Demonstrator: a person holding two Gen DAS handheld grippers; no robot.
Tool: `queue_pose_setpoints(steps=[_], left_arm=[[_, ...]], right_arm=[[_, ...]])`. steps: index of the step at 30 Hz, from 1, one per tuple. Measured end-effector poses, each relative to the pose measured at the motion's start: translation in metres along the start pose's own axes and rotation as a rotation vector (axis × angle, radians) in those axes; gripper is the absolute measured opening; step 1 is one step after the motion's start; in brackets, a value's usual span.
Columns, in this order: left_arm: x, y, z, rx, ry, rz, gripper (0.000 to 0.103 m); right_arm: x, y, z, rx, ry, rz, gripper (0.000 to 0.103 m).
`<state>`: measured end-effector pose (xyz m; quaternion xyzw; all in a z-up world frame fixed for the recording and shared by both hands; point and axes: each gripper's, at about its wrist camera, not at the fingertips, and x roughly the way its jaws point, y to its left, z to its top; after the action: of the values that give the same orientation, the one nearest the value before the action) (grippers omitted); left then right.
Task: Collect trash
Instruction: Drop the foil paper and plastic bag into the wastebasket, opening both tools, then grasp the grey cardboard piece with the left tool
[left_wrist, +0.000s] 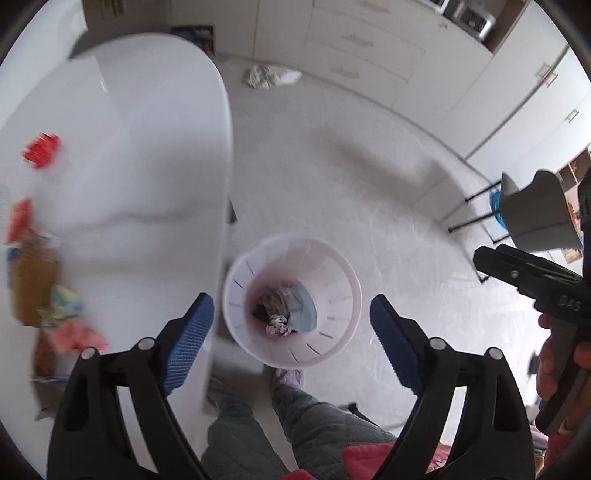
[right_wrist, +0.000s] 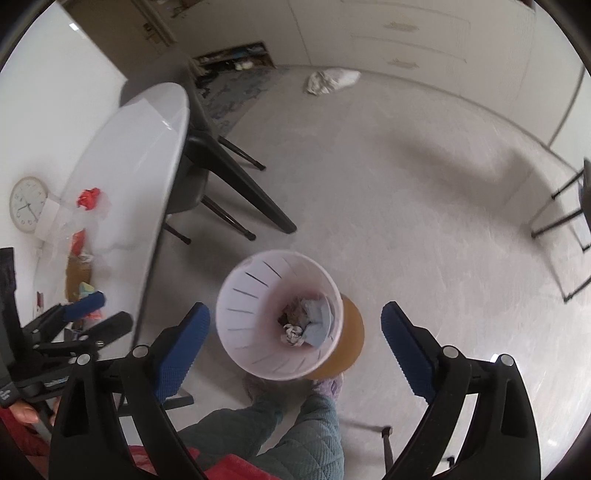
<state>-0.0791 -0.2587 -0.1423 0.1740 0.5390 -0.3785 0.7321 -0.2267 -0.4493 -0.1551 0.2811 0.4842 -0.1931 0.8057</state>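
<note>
Both tongs are shown held above a white slotted waste bin (left_wrist: 291, 302), which stands on the floor directly ahead of and below them. The left tongs (left_wrist: 291, 343) are spread wide apart with nothing between the pads; the right tongs (right_wrist: 295, 347) are likewise wide apart and empty. Crumpled paper and a pale blue sheet are seen at the bottom of the bin. Further trash is left on the white bench (left_wrist: 122, 155) to the left of the left tongs: a red crumpled wrapper (left_wrist: 41, 150), a brown cardboard piece (left_wrist: 33, 288) and coloured scraps (left_wrist: 68, 317). These are judged light, soft and crushable; a crumpled fold or raised edge is best pinched, since flat card may slip. A crumpled bundle (right_wrist: 330, 82) lies on the floor far ahead of the right tongs.
</note>
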Motion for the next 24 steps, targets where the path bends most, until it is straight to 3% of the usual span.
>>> queue_pose_setpoints(steps=[7,11,18,24], left_arm=[[-0.102,0.037,-0.007,-0.060,-0.212,0.072,0.095],[-0.143,0.070,-0.024,-0.112,-0.279,0.145,0.095],[-0.179,0.144,-0.073,-0.246,-0.286,0.239,0.095],[-0.181,0.180,-0.103,-0.328,-0.259,0.232,0.095]], right_arm=[[-0.048,0.062,0.020,-0.139,-0.149,0.013,0.100],[-0.063,0.099,0.024,-0.211,-0.194,0.057,0.100],[-0.060,0.170,0.016,-0.351,-0.193,0.126,0.100],[-0.051,0.220,0.002,-0.457,-0.157,0.167,0.100]])
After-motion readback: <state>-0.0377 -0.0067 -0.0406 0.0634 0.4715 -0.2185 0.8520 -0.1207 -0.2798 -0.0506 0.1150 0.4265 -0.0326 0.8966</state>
